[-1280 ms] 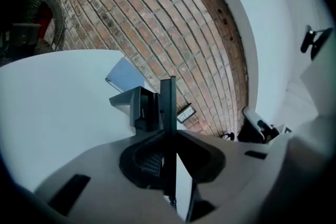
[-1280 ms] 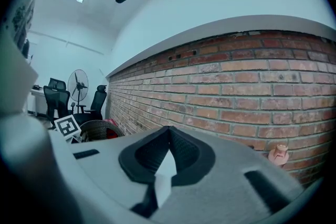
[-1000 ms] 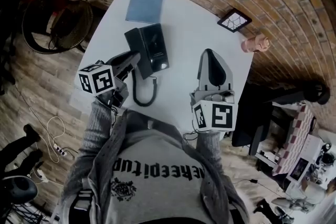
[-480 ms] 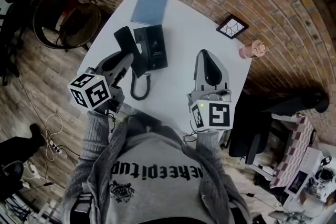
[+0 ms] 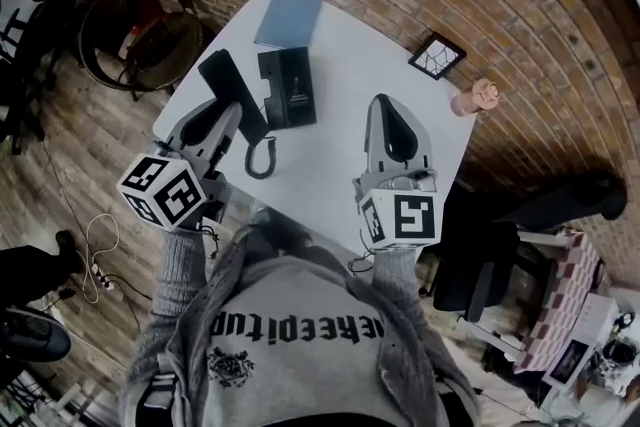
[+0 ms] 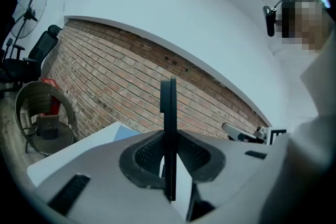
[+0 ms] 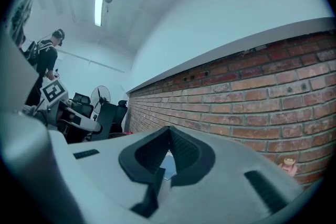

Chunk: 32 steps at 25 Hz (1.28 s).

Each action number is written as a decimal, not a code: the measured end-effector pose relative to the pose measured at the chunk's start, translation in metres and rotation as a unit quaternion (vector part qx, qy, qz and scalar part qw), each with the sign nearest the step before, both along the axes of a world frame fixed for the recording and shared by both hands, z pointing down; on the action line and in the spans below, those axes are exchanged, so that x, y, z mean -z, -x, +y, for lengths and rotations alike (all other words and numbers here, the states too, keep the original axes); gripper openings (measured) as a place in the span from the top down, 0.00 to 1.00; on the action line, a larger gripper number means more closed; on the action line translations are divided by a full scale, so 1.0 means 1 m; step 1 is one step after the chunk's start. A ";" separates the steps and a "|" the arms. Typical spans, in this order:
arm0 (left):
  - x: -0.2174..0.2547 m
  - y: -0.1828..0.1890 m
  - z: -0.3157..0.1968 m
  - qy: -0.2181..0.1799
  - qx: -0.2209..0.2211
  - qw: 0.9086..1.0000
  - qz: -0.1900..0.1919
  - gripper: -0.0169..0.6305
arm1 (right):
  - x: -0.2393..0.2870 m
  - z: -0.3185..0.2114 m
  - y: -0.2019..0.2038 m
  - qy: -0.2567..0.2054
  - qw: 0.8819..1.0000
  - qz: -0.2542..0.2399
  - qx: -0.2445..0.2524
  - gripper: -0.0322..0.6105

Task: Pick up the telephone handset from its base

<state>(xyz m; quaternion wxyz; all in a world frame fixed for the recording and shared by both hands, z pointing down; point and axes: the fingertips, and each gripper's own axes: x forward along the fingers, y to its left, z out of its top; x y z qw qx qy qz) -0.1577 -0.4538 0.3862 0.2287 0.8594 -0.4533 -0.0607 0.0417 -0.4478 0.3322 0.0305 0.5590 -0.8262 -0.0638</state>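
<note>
The black telephone handset (image 5: 222, 83) is off its base (image 5: 288, 87) and hangs in the air to the base's left, with my left gripper (image 5: 232, 112) shut on it. In the left gripper view the handset (image 6: 168, 107) stands edge-on as a thin black slab, clamped between the jaws (image 6: 169, 150). A coiled black cord (image 5: 262, 155) loops on the white table (image 5: 340, 65) below the handset. My right gripper (image 5: 386, 107) hovers over the table to the right of the base, shut and holding nothing; its pads meet in the right gripper view (image 7: 169, 136).
A blue notebook (image 5: 288, 18) lies behind the base. A small framed picture (image 5: 437, 55) and a pink figurine (image 5: 478, 97) sit near the table's right edge by the brick wall. A round wicker basket (image 5: 140, 30) stands on the floor at the left.
My left gripper has lifted the handset off the base and carried it up and to the left. The right gripper has drifted slightly, still shut.
</note>
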 end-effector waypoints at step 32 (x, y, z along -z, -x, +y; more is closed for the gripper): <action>0.090 -0.006 0.147 -0.124 0.130 0.977 -0.112 0.87 | 0.038 0.115 -0.021 -0.052 0.998 -0.001 0.047 0.95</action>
